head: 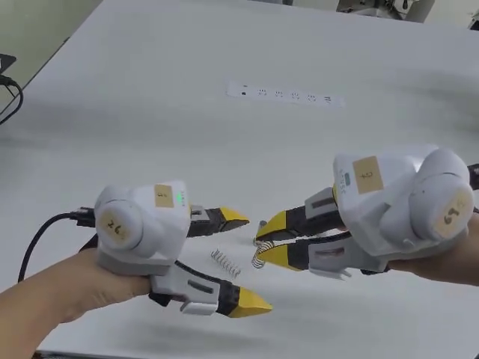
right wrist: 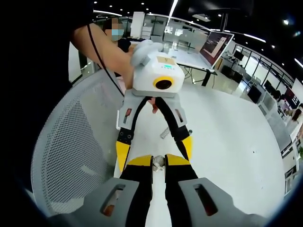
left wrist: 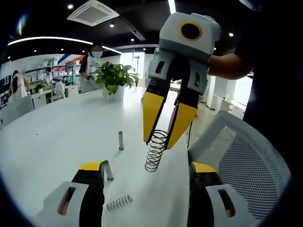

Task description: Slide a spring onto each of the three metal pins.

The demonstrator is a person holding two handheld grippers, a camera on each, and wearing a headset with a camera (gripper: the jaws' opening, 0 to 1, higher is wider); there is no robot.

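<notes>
Down at the near edge of the bench (head: 150, 134), the left tongs (right wrist: 154, 152) gape wide, carrying nothing. Facing them, the right tongs (left wrist: 159, 142) are pinched on a spring (left wrist: 155, 151) that hangs from their tips. A second spring (left wrist: 119, 202) lies loose on the bench between the left jaws. Just past it the nearer pin (left wrist: 108, 170) stands right beside a left jaw, and the farther pin (left wrist: 121, 140) stands beyond: both upright, both bare. By my reckoning nothing is threaded yet, so the whole job remains. That left jaw may crowd the nearer pin. A mesh chair (left wrist: 236, 161) hugs the bench edge; far off sit a power strip (head: 284, 95) and a potted plant (left wrist: 113, 75)
</notes>
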